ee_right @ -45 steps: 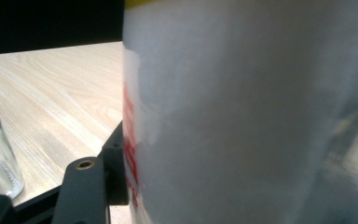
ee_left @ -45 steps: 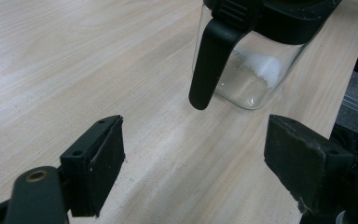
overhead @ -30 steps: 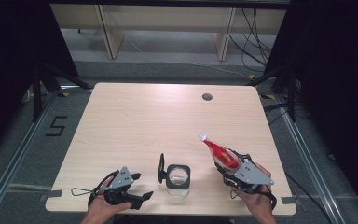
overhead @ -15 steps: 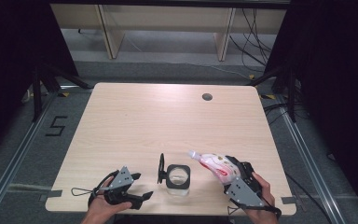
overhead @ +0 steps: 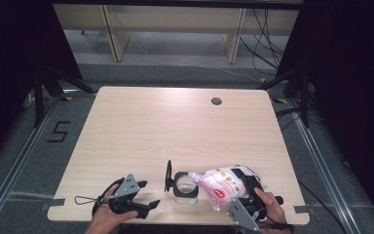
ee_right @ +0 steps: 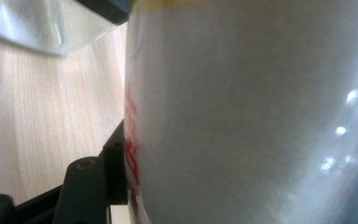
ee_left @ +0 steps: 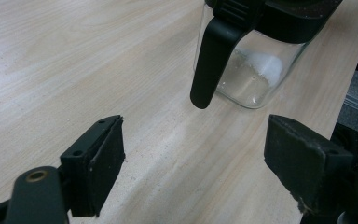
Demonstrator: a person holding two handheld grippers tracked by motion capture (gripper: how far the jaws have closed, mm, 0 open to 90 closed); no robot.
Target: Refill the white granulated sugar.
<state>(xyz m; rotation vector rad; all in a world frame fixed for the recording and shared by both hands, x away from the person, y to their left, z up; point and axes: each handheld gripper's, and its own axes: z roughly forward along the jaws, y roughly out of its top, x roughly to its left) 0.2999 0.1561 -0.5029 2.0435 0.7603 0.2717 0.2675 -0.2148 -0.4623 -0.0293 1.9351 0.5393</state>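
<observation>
1. A white refill pouch (overhead: 223, 185) with red print is pinched by the right tongs (overhead: 243, 191) at the lower right of the high view, tipped over so that its spout points left, toward the glass jar.
2. The glass jar (overhead: 185, 185) is seen at lower centre of the high view, on the worktop (overhead: 175, 126), with its black hinged lid (overhead: 168, 175) flipped up at its left side.
3. In the left gripper view, a little white powder is visible at the jar's bottom (ee_left: 265, 65), in the upper right of the frame.
4. The left tongs (overhead: 143, 194) are spread wide with nothing between them, resting low at the lower left of the high view, just left of the jar.
5. The step in hand is judged to be the pouring: the spout is brought to the jar's mouth.
6. For the next move, the spout probably needs to be centred over the opening and the pouch tilted further, slowly, so that nothing is spilled on the worktop.
7. The jar could be steadied by the left tongs, since it may be nudged by the pouch.
</observation>
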